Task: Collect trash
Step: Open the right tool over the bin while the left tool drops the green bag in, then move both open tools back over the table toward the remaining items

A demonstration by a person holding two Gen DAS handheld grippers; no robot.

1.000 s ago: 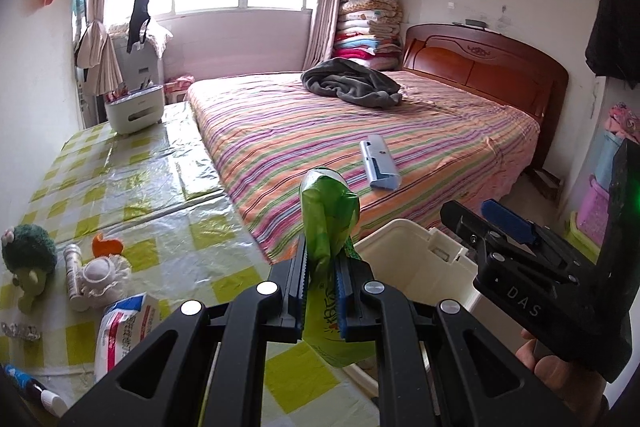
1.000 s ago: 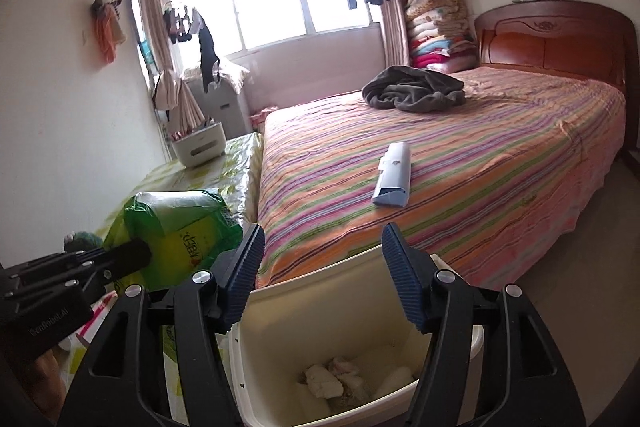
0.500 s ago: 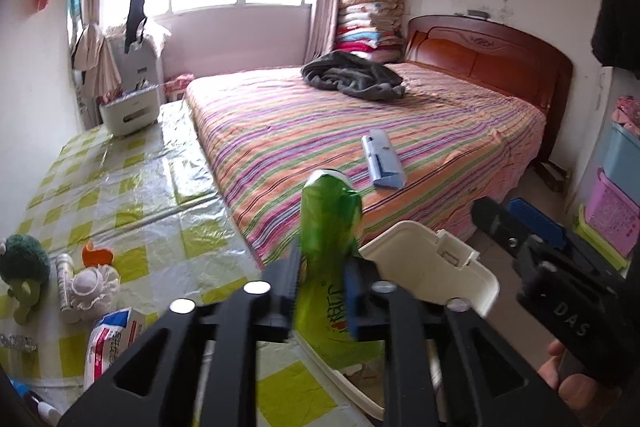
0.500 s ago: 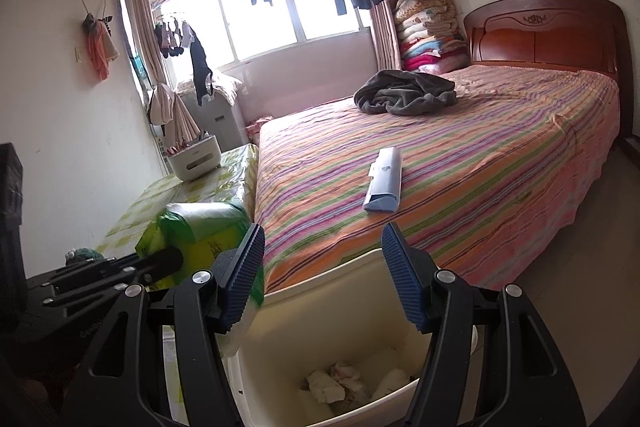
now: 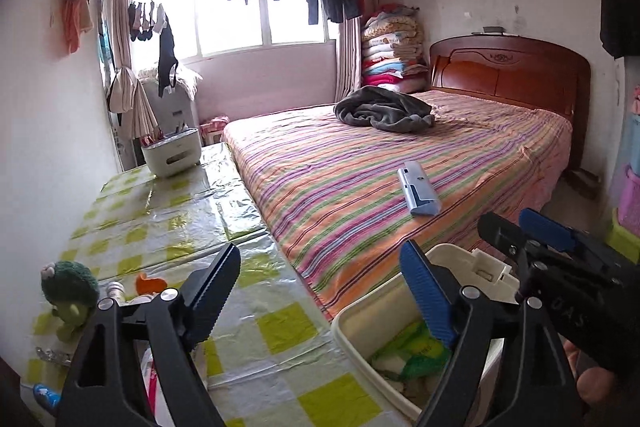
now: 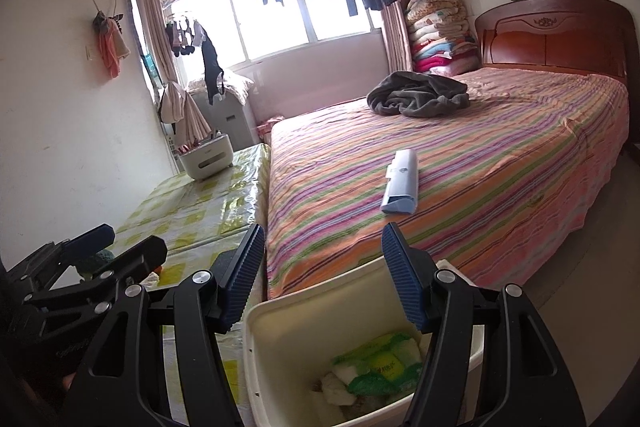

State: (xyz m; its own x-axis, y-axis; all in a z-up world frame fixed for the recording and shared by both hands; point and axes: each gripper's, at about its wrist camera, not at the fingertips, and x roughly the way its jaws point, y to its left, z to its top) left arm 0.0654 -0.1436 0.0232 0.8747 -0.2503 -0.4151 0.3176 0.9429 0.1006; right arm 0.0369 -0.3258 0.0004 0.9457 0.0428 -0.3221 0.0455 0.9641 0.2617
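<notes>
A green plastic packet (image 6: 380, 359) lies inside the cream trash bin (image 6: 280, 311), on top of white tissue scraps. In the left wrist view the same packet (image 5: 416, 351) shows in the bin (image 5: 356, 323) below my right-hand finger. My left gripper (image 5: 320, 279) hovers over the table edge beside the bin, its jaws opening wide with nothing between them. My right gripper (image 6: 322, 259) stands open above the bin's near rim, empty. The right gripper (image 5: 532, 231) also shows at the right of the left wrist view.
A table with a yellow-checked plastic cover (image 5: 168, 211) holds a green plush toy (image 5: 70, 287), a white packet (image 5: 154, 383) and a white caddy (image 5: 172, 151). The striped bed (image 5: 360, 187) carries a blue-white case (image 5: 418, 193) and a grey blanket (image 5: 384, 109).
The left gripper's jaws went from shut on the green packet to wide apart. The packet dropped out of them and now lies in the bin. The right gripper has kept its place.
</notes>
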